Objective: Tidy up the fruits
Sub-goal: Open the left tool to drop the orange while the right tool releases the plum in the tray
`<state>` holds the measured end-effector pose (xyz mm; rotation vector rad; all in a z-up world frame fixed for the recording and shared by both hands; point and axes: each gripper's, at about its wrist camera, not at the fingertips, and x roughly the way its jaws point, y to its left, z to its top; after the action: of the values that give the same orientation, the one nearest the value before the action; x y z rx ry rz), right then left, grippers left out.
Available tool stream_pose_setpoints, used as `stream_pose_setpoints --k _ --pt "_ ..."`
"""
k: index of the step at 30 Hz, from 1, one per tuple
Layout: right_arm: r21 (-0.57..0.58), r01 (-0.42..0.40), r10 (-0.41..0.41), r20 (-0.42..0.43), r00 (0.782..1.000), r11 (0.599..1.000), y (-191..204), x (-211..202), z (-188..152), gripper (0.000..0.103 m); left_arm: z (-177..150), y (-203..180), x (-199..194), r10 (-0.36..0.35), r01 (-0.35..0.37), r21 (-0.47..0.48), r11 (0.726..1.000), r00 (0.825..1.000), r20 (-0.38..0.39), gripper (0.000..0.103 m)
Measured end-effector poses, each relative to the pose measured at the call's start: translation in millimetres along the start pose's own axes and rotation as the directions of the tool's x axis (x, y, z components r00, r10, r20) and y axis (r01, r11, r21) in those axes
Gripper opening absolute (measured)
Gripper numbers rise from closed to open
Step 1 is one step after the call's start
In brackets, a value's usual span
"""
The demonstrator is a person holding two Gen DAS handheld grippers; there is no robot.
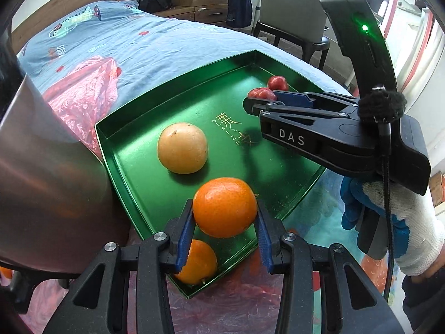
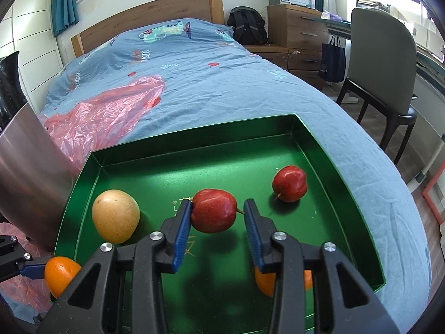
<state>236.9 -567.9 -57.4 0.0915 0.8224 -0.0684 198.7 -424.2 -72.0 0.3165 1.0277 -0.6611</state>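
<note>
A green tray [image 1: 119, 150] [image 2: 83, 183] lies on the bed. My left gripper [image 1: 225, 217] is shut on an orange [image 1: 225, 207], held above the tray's near corner; it also shows in the right wrist view [image 2: 59, 274]. A second orange [image 1: 198, 263] [image 2: 261, 281] lies in the tray below it. A yellow round fruit [image 1: 182, 147] [image 2: 115, 215] sits in the tray. My right gripper [image 2: 218, 211] [image 1: 250, 101] holds a red apple [image 2: 214, 210] [image 1: 257, 93] over the tray; its left pad touches, the right pad stands slightly off. Another red apple [image 2: 289, 183] [image 1: 276, 82] lies at the tray's far right.
A pink plastic bag [image 2: 105, 117] [image 1: 80, 97] lies on the blue bedsheet [image 2: 208, 83] left of the tray. A shiny metal container [image 2: 30, 167] [image 1: 47, 178] stands at the left. A chair [image 2: 381, 64] and drawers [image 2: 300, 33] stand beyond the bed.
</note>
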Motion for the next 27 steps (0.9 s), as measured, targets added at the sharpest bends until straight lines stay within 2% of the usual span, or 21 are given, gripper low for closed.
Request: stream_pose_setpoints --k 18,27 --pt "-0.064 0.052 -0.053 -0.015 0.998 0.997 12.2 17.3 -5.0 0.012 -4.1 4.0 33.4 0.007 -0.008 -0.036 0.999 0.999 -0.044 0.036" --pt "-0.073 0.060 -0.062 -0.025 0.998 0.996 12.7 17.1 -6.2 0.012 -4.8 10.0 34.6 0.027 -0.029 -0.043 0.999 0.999 -0.046 0.036"
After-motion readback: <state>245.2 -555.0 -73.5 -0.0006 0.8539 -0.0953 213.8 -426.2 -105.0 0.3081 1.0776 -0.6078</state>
